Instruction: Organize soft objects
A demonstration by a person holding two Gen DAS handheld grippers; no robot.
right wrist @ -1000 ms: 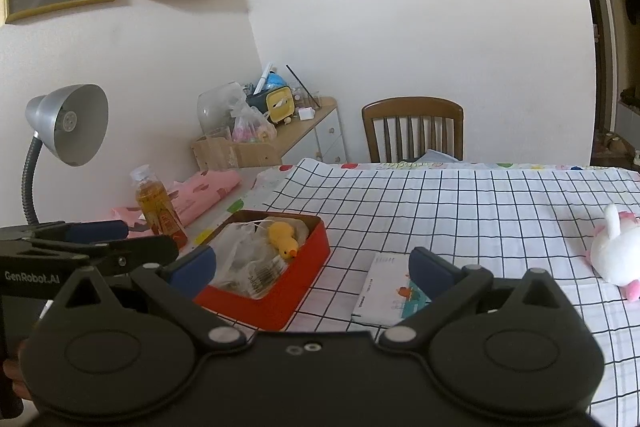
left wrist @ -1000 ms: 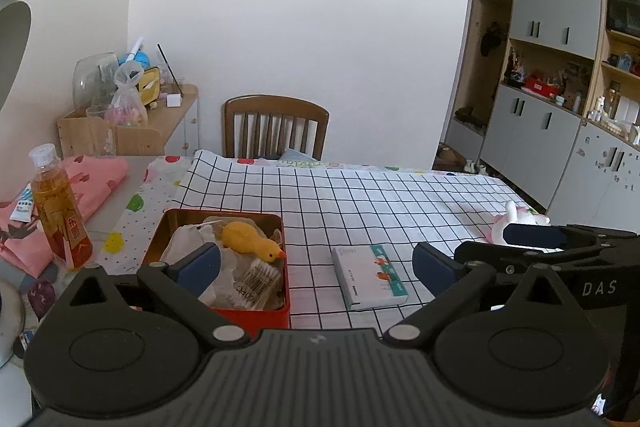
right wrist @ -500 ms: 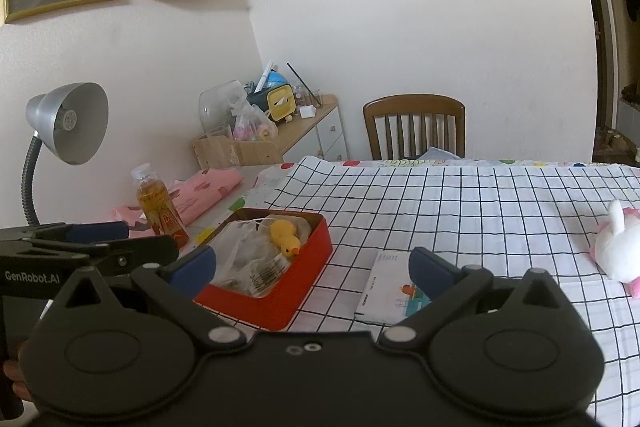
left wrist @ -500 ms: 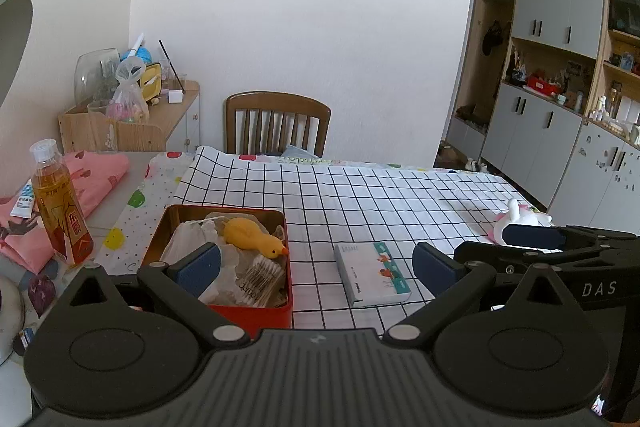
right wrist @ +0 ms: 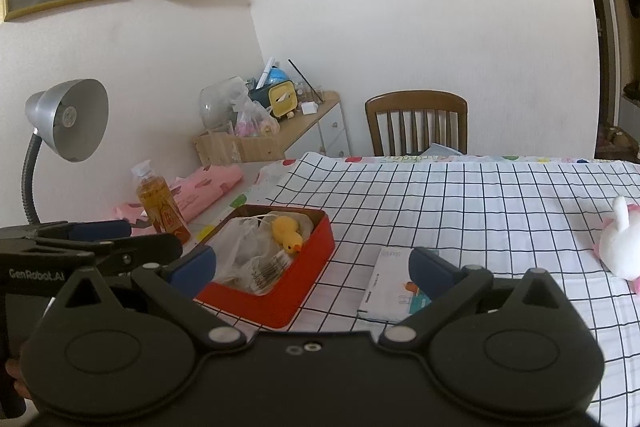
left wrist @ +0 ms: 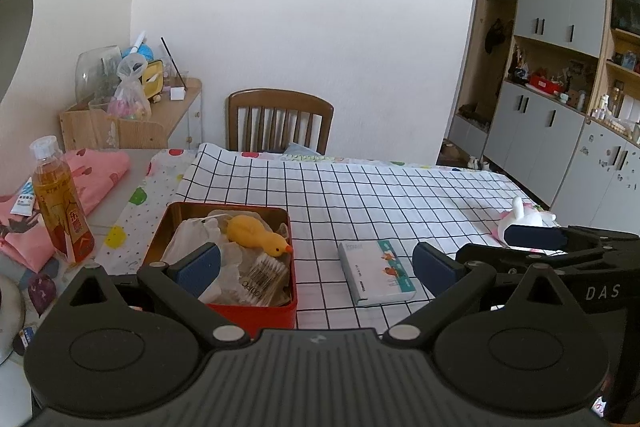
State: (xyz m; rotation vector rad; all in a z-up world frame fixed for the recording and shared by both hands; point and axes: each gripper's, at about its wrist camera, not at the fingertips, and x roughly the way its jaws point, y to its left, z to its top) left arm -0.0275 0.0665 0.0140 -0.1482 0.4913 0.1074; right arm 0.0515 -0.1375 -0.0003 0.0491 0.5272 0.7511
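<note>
A red tin [left wrist: 256, 313] stands on the checked tablecloth and holds a yellow soft duck [left wrist: 256, 237] lying on crumpled plastic bags and a pack of cotton swabs. A white and pink plush toy [right wrist: 620, 247] lies far to the right on the cloth. My left gripper [left wrist: 316, 267] hovers open just before the tin, with nothing between its fingers. My right gripper [right wrist: 312, 269] is open too and empty, above the near table edge between the tin [right wrist: 280, 291] and a small booklet [right wrist: 394, 287]. Each gripper shows at the edge of the other's view.
A bottle of amber liquid [left wrist: 60, 203] and folded pink cloth [left wrist: 96, 171] sit left of the tin. A grey desk lamp [right wrist: 68, 119] stands at the near left. A wooden chair [left wrist: 280, 123] is at the table's far side. Cupboards [left wrist: 552, 95] line the right wall.
Almost nothing differs. Both views drift very slightly, and both grippers stay open and empty.
</note>
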